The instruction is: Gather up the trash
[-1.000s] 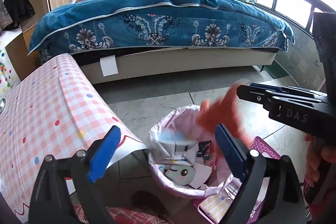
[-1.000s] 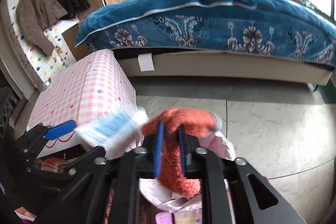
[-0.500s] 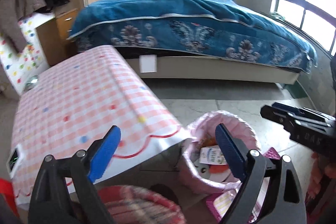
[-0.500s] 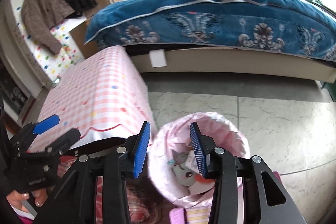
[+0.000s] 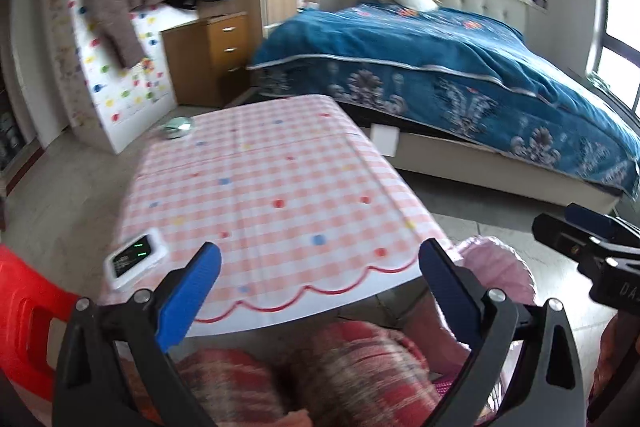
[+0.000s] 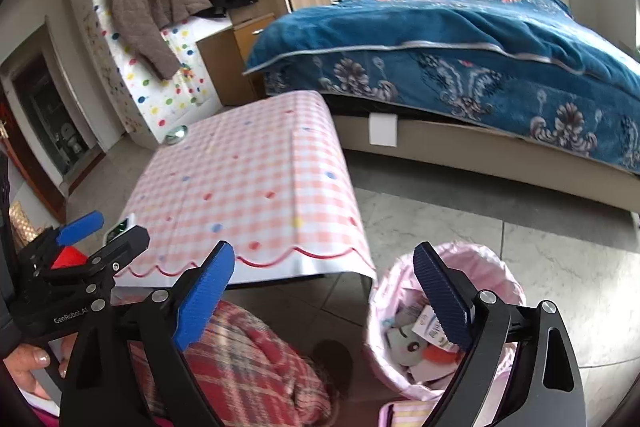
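Tools – left (image 5: pixel 316 291), right (image 6: pixel 324 287) – just spread wide, empty, crinkly pink-lined bin (image 6: pixel 508 279), glossy gingham tablecloth (image 6: pixel 248 187).

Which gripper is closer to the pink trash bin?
Right. The right gripper hangs open with one finger over the pink trash bin. The left gripper, also open, sits further off, over the checkered table beside the bin.
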Demonstrator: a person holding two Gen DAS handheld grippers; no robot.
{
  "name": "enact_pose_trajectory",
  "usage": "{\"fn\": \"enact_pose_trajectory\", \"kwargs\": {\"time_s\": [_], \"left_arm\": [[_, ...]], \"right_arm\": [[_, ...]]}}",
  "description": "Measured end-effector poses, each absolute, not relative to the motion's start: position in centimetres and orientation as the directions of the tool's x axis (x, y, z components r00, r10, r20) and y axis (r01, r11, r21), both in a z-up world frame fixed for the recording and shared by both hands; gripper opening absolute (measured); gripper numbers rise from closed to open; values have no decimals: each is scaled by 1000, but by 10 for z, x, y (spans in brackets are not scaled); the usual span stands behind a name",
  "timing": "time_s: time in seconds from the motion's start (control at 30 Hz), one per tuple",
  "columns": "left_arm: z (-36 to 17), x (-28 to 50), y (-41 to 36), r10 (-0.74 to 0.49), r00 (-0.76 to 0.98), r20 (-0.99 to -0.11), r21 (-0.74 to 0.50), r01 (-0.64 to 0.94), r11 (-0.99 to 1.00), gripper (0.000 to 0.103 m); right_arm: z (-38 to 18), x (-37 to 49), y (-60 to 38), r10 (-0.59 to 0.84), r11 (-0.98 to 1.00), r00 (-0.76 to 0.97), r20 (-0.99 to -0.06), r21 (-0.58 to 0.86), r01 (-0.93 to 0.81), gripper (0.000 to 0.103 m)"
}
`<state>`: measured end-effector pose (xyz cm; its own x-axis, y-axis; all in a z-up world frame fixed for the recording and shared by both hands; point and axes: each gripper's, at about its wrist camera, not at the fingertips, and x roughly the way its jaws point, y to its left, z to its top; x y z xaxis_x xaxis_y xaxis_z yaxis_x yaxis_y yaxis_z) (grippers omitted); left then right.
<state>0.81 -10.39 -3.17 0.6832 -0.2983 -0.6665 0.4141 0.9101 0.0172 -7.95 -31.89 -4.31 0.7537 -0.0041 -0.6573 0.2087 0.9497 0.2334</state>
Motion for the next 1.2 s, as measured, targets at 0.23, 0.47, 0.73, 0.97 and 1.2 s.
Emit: {"fn": "enact_pose_trajectory", "kwargs": {"time_s": [0.23,0.47,0.73,0.97,1.2], "left_arm": [[-17,5,-55,-224,726,-650,34,322,946,96],[-14,4,-13,-128,744,-656,57,218,974,96],[-14,-1,28,-32,748,-663,78,112,991,96],[-14,0,40,-8,745,-667,84,85,993,96],[-12,-1,39,-15,749,-663,80,91,993,96]], "right_arm": [[-17,-60,-265,-1,982,767,-641,142,120,95],[-1,-46,-230,8,993,770,-638,94,68,97],[8,-36,-190,68,997,768,-637,78,-23,97],[7,-33,-172,102,995,766,-635,79,-66,97],[6,-32,-162,103,995,761,-641,79,-68,97]]}}
